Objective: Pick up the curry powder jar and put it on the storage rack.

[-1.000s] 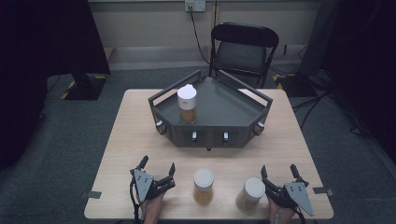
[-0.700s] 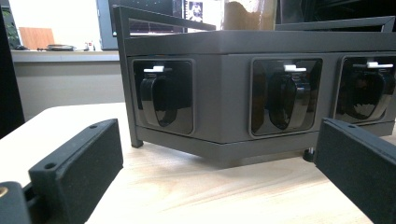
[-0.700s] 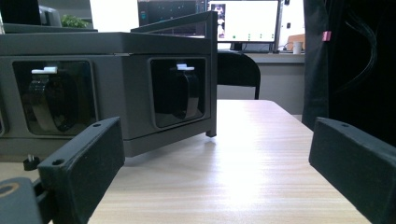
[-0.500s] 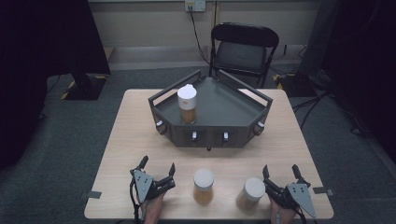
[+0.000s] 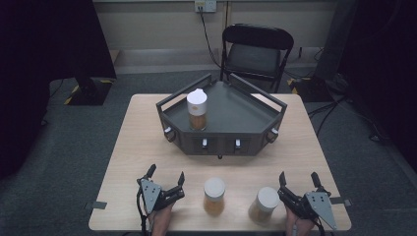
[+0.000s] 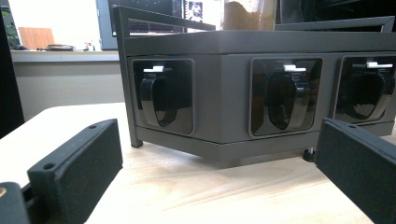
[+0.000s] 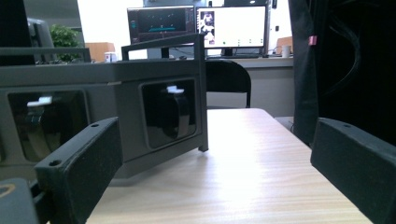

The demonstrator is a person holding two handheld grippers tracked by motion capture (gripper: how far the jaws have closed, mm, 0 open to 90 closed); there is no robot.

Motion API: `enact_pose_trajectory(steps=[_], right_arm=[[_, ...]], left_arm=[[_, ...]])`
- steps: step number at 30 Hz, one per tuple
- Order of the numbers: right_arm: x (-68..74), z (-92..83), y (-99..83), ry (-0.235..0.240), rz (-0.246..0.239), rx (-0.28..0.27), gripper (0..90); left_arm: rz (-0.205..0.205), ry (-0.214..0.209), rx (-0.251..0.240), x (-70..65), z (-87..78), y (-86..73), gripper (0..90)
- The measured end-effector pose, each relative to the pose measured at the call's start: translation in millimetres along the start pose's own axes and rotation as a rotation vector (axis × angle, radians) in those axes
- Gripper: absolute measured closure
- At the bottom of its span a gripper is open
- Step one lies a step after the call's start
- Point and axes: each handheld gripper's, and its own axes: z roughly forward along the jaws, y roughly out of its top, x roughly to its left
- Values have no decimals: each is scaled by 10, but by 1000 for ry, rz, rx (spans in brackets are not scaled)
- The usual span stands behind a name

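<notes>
— Amber-filled jars, where are they?

— Two stand near the table's (image 5: 147,128) front edge between my tongs: one (image 5: 214,195) beside my left gripper (image 5: 164,178), one (image 5: 263,205) just beside my right gripper (image 5: 297,181). A third (image 5: 197,109) stands in the tray (image 5: 246,110).

— Anything changed?

— Barely; both stay wide open, empty, nothing grasped yet.

Pale wood-grain worktop (image 5: 147,142). Dark grey tray (image 5: 236,110) with black recessed handles. Three jars with white lids: tan-brown fill in the jar on the tray (image 5: 197,110), amber in the middle jar (image 5: 214,195), paler beige in the right jar (image 5: 264,205). Black left tongs (image 5: 165,176) and right tongs (image 5: 298,179), each with a grey plate. Black chair (image 5: 255,51). Grey floor (image 5: 74,137).
</notes>
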Motion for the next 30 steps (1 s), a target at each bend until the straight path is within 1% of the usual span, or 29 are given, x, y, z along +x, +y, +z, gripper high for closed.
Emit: enact_pose_trajectory(steps=[4,13,17,19,21,27,29,30], right_arm=[[-2,-2,77,-13,0,1,14],[17,-55,208,-9,12,-28,14],[18,-84,291,7,16,-30,15],[38,-104,317,5,10,-41,15],[39,-128,333,14,18,-57,15],[95,-208,411,13,18,-93,16],[108,-230,446,24,11,-98,16],[104,-240,471,37,11,-95,16]], left_arm=[[0,0,0,-1,0,-1,5],[0,-2,0,0,-2,0,5],[0,-3,0,1,-2,1,5],[0,-3,0,0,-2,1,6],[0,-2,0,-1,-2,1,6],[0,-2,0,-2,-2,0,6],[0,-2,1,-2,-3,1,6],[-1,-2,0,-2,-2,1,6]])
